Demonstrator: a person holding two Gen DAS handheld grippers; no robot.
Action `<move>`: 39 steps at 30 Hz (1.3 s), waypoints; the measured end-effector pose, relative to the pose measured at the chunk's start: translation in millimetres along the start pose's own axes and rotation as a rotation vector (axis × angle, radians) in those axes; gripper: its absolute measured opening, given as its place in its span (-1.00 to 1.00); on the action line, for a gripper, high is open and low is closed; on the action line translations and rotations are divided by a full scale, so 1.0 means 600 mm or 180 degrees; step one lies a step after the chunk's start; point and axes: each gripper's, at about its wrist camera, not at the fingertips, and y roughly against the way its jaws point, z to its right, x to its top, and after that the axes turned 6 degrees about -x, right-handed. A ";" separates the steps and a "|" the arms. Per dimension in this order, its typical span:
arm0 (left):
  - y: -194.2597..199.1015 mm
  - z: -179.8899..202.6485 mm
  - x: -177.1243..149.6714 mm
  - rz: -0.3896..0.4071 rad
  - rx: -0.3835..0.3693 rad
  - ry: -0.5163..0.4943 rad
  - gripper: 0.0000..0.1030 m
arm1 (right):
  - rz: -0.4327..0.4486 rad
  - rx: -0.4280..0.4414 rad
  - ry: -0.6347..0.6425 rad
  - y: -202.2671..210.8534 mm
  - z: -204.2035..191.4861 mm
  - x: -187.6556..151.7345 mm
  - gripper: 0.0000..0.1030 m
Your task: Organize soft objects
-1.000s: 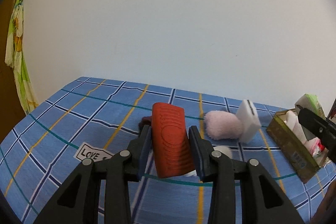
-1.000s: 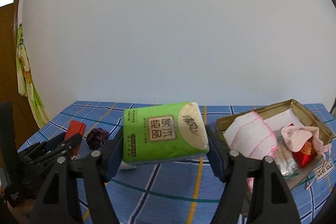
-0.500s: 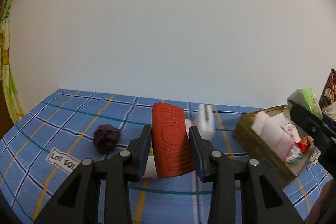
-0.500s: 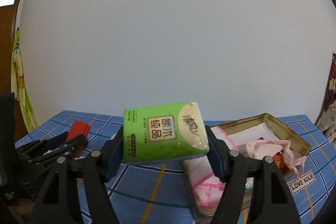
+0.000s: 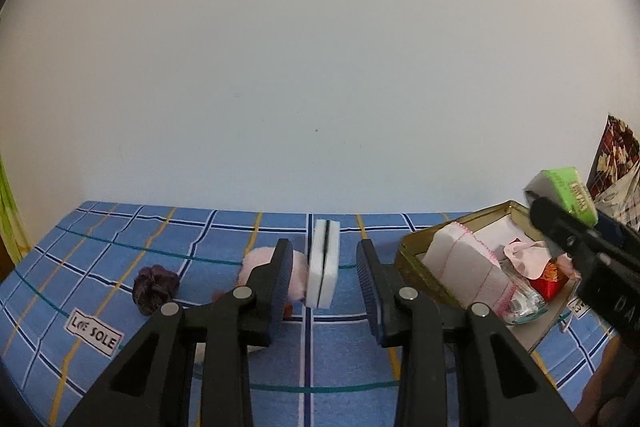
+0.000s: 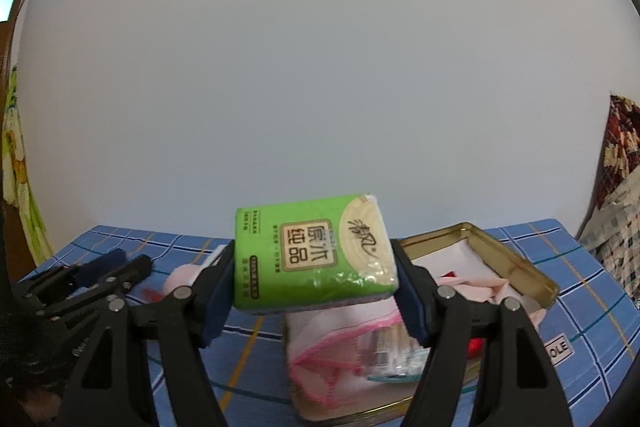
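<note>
My left gripper (image 5: 323, 269) is open and empty above the blue checked tablecloth (image 5: 120, 251). A white sponge block (image 5: 323, 267) stands on edge just beyond it, with a pink fluffy pad (image 5: 256, 265) to its left. A bit of red shows low beside the left finger. My right gripper (image 6: 314, 287) is shut on a green tissue pack (image 6: 312, 251) and holds it above the near end of the gold tin (image 6: 516, 267); the pack also shows in the left wrist view (image 5: 568, 189).
The gold tin (image 5: 412, 255) holds a pink-stitched white cloth (image 5: 460, 267), a pink cloth, a red item and a clear packet. A dark purple scrunchie (image 5: 155, 283) lies left. A white wall stands behind the table. Patterned fabric (image 6: 620, 163) is at far right.
My left gripper has opened and let go of the red object, which is no longer between its fingers. My right gripper has carried the green pack over the tin.
</note>
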 end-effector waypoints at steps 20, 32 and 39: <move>-0.026 -0.157 -0.057 -0.0675 0.0055 0.0574 0.18 | -0.0126 -0.0080 -0.0161 -0.018 0.025 0.008 0.38; -0.141 -0.109 -0.044 -0.1207 -0.0119 0.0542 0.22 | -0.0162 -0.0076 -0.0188 -0.022 0.033 0.011 0.38; -0.167 -0.090 -0.030 -0.1195 0.0110 0.0554 0.14 | -0.0176 -0.0098 -0.0198 -0.024 0.036 0.013 0.38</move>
